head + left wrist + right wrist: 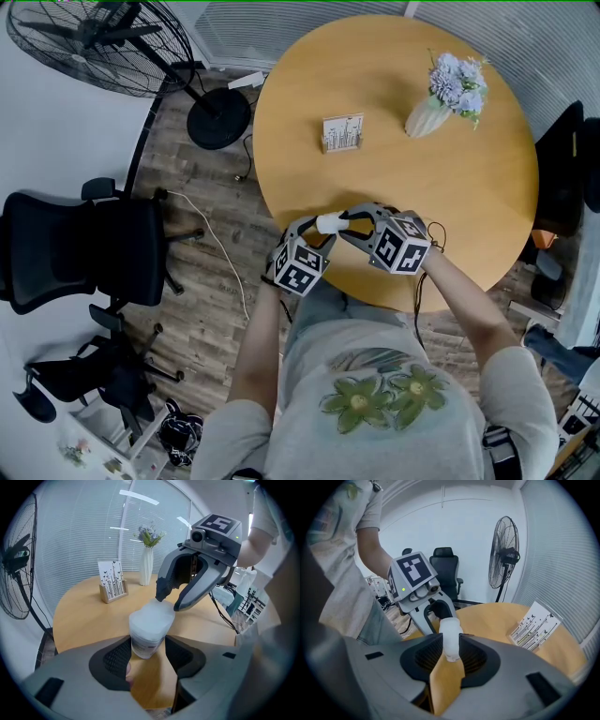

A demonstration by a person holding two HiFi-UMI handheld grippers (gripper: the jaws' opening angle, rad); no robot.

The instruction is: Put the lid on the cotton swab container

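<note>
The cotton swab container point(146, 644) is a small white tub with a label, and my left gripper point(147, 652) is shut on its body. A frosted white lid point(152, 615) sits on top of it. My right gripper point(450, 651) comes from the opposite side with its pads against the lid point(450, 641); its fingertips point(161, 591) touch the lid's far edge. In the head view both grippers, left point(317, 227) and right point(351, 221), meet around the white container point(331, 223) just above the near edge of the round wooden table point(394, 178).
A vase of pale flowers point(445, 94) and a small card stand point(342, 131) are on the far half of the table. A standing fan point(103, 42) and a black office chair point(80, 248) are on the floor to the left.
</note>
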